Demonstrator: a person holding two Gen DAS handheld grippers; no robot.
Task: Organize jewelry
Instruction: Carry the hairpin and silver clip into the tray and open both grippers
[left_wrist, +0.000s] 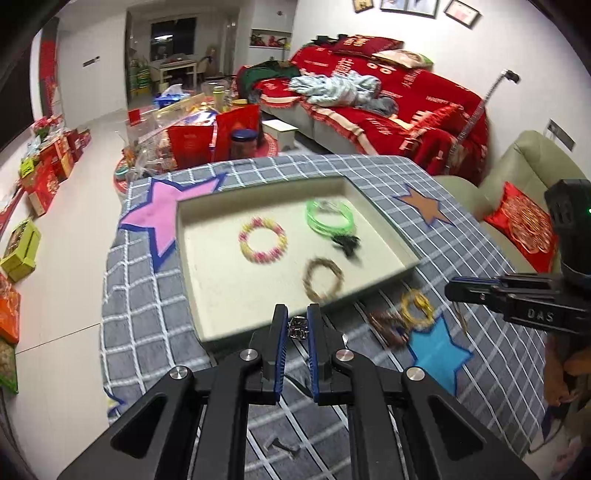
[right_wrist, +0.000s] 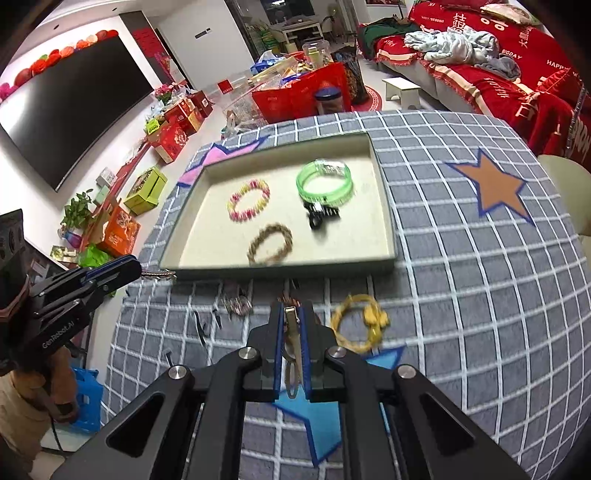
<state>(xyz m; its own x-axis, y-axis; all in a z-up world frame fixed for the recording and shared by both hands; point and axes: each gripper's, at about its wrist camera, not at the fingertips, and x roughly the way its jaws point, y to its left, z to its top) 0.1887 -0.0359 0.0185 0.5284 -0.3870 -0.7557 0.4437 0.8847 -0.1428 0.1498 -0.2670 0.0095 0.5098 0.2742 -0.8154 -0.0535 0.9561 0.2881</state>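
Grey checked tablecloth (right_wrist: 461, 258) with star patches covers the table, living room behind it with a red-draped sofa (left_wrist: 388, 96). On the cloth sits a shallow tray (right_wrist: 388, 221) already holding a pink-and-yellow beaded bracelet (right_wrist: 248, 200), a green bangle (right_wrist: 324, 181), a braided tan bracelet (right_wrist: 269, 244) and a small black clip (right_wrist: 321, 216).

Left gripper (left_wrist: 297, 328) is nearly closed on a small silvery chain piece (left_wrist: 297, 328), held just over the tray's near edge. Looks like a watch band or linked bracelet, can't tell which. Right gripper (right_wrist: 291, 321) is pinched tight on a thin gold-coloured hair clip (right_wrist: 291, 332), which runs back between the fingers, low over the cloth.

Loose on the cloth near the tray: a yellow bracelet (right_wrist: 360, 326), a coppery bracelet (left_wrist: 386, 326) and a silvery bit (right_wrist: 236, 304).

Handling-wise, all of this is probably light. The metal links are floppy and slippery, so I'd grab across the links, not at one end. The clip is stiff, so a mid-body pinch looks fine. The yellow one seems thin and bendy; grip the band itself, near its chunky part.
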